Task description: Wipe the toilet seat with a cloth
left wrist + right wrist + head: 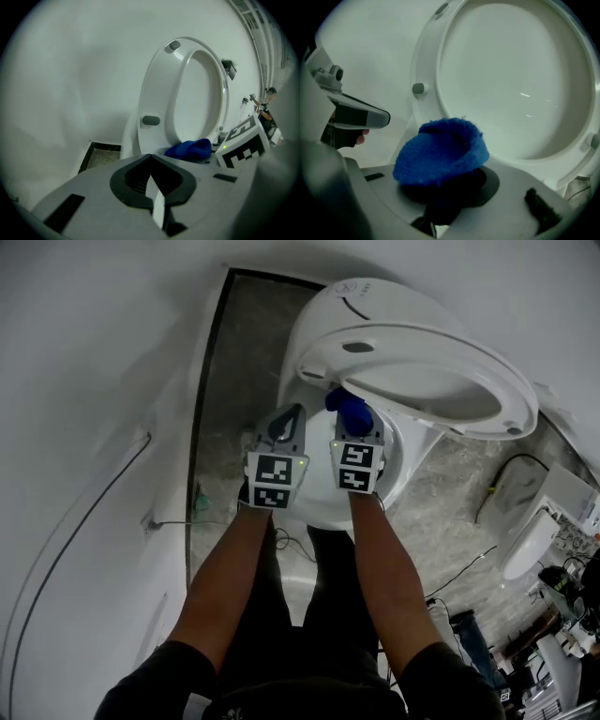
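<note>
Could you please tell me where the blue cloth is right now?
In the head view the blue cloth is near the middle, clamped in the right hand-held gripper, just in front of the raised toilet seat.

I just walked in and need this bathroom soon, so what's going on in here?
A person stands over the toilet with a gripper in each hand. The right gripper has its jaws closed on a blue cloth, held up near the raised toilet seat. The left gripper is beside it, jaws shut and empty. I cannot tell whether the cloth touches the seat yet.
</note>
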Tool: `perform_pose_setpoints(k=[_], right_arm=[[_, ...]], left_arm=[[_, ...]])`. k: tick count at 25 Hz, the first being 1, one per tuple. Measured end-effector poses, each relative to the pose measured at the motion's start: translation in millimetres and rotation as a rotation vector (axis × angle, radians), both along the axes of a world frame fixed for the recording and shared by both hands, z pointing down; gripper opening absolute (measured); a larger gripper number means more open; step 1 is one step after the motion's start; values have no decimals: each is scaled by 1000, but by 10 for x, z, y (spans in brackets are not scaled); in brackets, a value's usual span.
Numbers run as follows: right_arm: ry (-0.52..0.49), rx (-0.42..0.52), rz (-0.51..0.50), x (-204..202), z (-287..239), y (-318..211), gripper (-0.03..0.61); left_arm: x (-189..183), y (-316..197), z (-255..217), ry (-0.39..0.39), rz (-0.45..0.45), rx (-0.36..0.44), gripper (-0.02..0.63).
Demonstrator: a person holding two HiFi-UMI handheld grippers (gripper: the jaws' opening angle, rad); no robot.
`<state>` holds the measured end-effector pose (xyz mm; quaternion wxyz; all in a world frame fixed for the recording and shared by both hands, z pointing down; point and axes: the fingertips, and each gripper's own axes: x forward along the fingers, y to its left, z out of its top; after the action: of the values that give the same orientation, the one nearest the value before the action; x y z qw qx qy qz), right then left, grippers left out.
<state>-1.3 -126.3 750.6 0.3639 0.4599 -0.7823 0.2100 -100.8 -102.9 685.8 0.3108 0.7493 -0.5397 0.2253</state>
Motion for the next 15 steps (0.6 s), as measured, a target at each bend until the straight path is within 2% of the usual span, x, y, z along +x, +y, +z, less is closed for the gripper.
perform_pose_setpoints(k=[7,15], right_arm=[[-26,44,-6,-351,-285,-80,97],[-78,163,39,-579,-1061,-237,97]], left_arm=[[-216,-53,-133,-4,1,17,9],[-350,-191,-521,-17,27,61,9]])
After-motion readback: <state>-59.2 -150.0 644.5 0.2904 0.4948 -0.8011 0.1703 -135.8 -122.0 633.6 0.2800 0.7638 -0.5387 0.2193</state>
